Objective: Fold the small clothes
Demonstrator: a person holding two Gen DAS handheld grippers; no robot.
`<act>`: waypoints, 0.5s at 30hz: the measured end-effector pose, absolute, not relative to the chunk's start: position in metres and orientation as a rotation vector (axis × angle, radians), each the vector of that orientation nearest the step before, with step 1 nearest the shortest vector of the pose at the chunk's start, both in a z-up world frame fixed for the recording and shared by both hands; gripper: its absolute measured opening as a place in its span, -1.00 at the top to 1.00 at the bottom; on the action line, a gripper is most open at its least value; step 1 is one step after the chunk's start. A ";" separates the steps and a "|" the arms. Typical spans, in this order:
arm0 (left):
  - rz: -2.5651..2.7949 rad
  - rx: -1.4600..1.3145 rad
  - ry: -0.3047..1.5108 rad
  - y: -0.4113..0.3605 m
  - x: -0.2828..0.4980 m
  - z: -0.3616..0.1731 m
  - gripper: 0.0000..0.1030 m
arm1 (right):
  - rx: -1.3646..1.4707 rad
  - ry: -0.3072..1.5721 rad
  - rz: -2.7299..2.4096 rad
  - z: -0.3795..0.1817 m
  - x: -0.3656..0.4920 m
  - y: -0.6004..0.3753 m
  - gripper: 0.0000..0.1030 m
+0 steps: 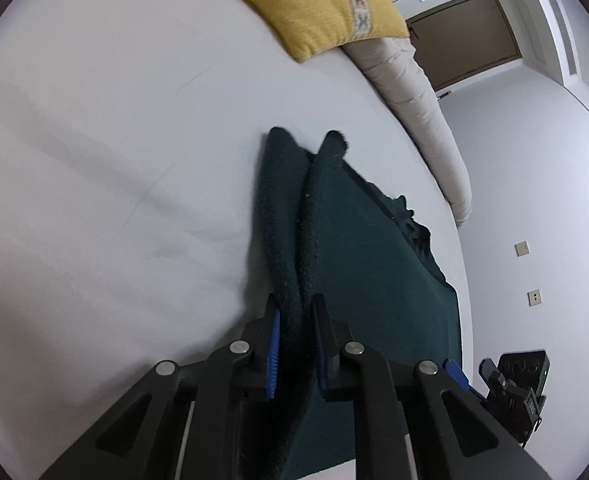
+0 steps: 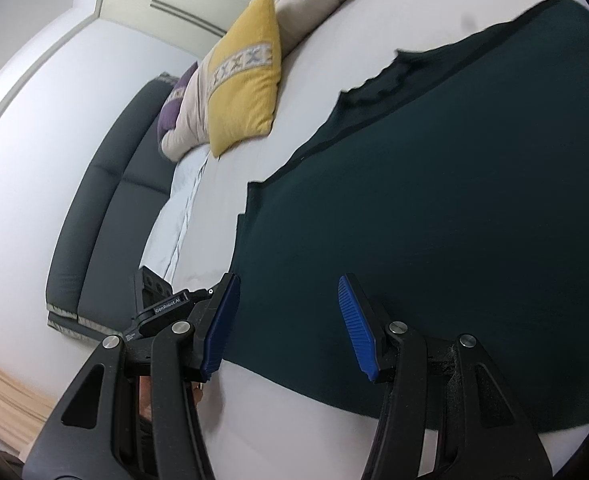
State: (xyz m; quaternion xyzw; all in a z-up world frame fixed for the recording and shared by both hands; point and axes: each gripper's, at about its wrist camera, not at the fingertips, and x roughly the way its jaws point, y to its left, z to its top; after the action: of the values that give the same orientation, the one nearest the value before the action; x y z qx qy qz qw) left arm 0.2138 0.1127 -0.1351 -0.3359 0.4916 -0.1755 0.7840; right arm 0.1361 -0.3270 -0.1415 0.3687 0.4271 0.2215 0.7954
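Note:
A dark green garment [image 1: 370, 256] lies spread on the white bed [image 1: 114, 160]. My left gripper [image 1: 296, 320] is shut on a bunched fold of the garment, which runs forward from between the blue pads [image 1: 274, 354] and lifts off the sheet. In the right wrist view the same dark green garment [image 2: 434, 208] lies flat across the bed [image 2: 278, 420]. My right gripper [image 2: 288, 320] is open just above the garment's near edge, holding nothing, its blue pads [image 2: 354, 328] wide apart.
A yellow pillow [image 1: 314, 0] lies at the head of the bed, with a beige duvet roll [image 1: 426, 120] along its far side. In the right wrist view I see the yellow pillow [image 2: 246, 80], a purple cushion [image 2: 172, 112] and a dark headboard [image 2: 110, 200]. The other gripper's body [image 2: 158, 304] shows at left.

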 end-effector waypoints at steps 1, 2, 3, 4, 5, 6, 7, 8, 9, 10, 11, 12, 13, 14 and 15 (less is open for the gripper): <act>-0.381 -0.714 1.053 0.111 0.213 -0.131 0.71 | 0.785 0.922 0.488 -0.142 0.142 -0.321 0.02; -0.382 -0.701 1.047 0.109 0.213 -0.127 0.71 | 0.782 0.925 0.495 -0.143 0.146 -0.317 0.02; -0.386 -0.688 1.041 0.106 0.213 -0.123 0.71 | 0.783 0.934 0.503 -0.146 0.152 -0.312 0.02; -0.390 -0.680 1.037 0.104 0.214 -0.120 0.71 | 0.787 0.945 0.508 -0.150 0.158 -0.308 0.02; -0.394 -0.668 1.033 0.101 0.214 -0.116 0.71 | 0.785 0.974 0.506 -0.159 0.170 -0.300 0.02; -0.397 -0.661 1.031 0.099 0.215 -0.113 0.71 | 0.771 1.006 0.491 -0.167 0.176 -0.297 0.06; -0.400 -0.658 1.030 0.097 0.215 -0.111 0.72 | 0.749 1.041 0.466 -0.177 0.182 -0.295 0.10; -0.405 -0.649 1.026 0.094 0.215 -0.106 0.72 | 0.749 1.049 0.466 -0.186 0.185 -0.293 0.11; -0.409 -0.637 1.023 0.091 0.215 -0.103 0.72 | 0.760 1.035 0.475 -0.186 0.185 -0.294 0.11; -0.414 -0.617 1.019 0.085 0.215 -0.097 0.72 | 0.781 1.027 0.485 -0.184 0.184 -0.297 0.11; -0.418 -0.601 1.017 0.078 0.215 -0.092 0.72 | 0.798 1.020 0.492 -0.183 0.184 -0.299 0.11; -0.423 -0.589 1.015 0.072 0.216 -0.088 0.72 | 0.813 1.012 0.498 -0.183 0.183 -0.301 0.11; -0.432 -0.574 1.011 0.065 0.216 -0.083 0.72 | 0.829 1.002 0.501 -0.181 0.182 -0.306 0.07; -0.443 -0.547 1.006 0.052 0.215 -0.075 0.73 | 0.853 0.985 0.502 -0.179 0.180 -0.314 0.07; -0.450 -0.529 1.002 0.043 0.216 -0.070 0.73 | 0.873 0.969 0.500 -0.176 0.179 -0.323 0.07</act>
State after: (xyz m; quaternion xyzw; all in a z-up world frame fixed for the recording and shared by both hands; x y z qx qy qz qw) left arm 0.2159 0.0426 -0.0696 -0.2486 0.4704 -0.2113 0.8199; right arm 0.1789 -0.3230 -0.1764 0.4019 0.4459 0.2303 0.7659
